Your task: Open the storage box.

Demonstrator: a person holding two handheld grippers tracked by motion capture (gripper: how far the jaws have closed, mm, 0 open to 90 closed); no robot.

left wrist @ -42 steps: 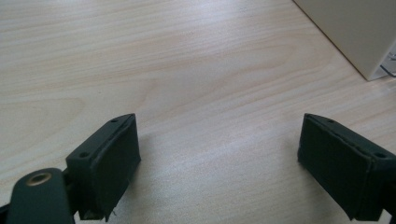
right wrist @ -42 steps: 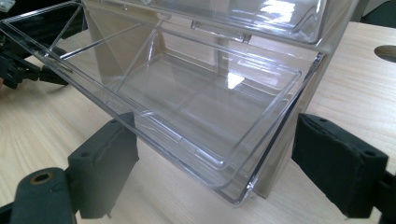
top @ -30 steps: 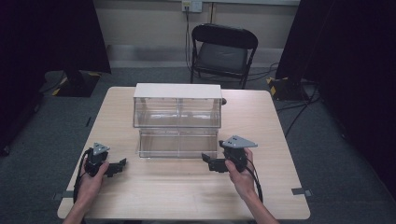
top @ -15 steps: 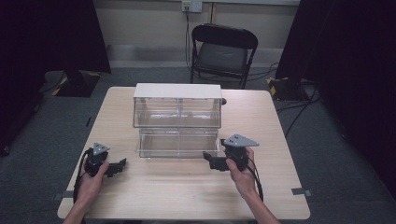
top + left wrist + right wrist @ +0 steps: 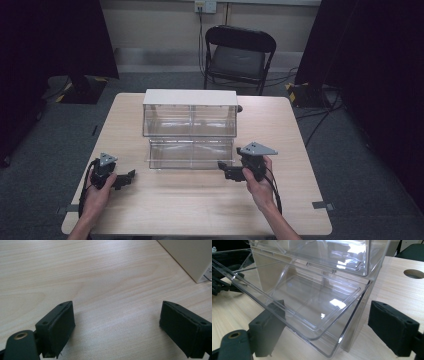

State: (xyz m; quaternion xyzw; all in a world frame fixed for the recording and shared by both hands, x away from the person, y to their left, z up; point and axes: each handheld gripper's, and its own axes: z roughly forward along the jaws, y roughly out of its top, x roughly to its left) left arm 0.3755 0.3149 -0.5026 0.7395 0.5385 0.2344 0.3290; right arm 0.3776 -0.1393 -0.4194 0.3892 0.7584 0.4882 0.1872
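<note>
Dark curtains are framing the room; a black folding chair [image 5: 239,56] is standing beyond the pale wooden table [image 5: 200,205]. A two-tier clear plastic bin [image 5: 190,129] with a white top is sitting at the table's middle, its lower tier stepped toward the person.

Right gripper [image 5: 231,172]: little is changing across the last second. It is edging slightly leftward and is now hovering just beside the lower tier's right front corner. Jaws standing wide apart, holding nothing. In the right gripper view the lower tier's hinged clear flap [image 5: 294,302] is tilting open, with one jaw just behind its edge; whether they are touching, I cannot tell.

Left gripper [image 5: 125,178]: resting unchanged near the table's left front, jaws spread wide over bare wood, well apart from the bin.

Judgement: work on the flap is only beginning; nothing is gripped yet, and the right side is leading.
</note>
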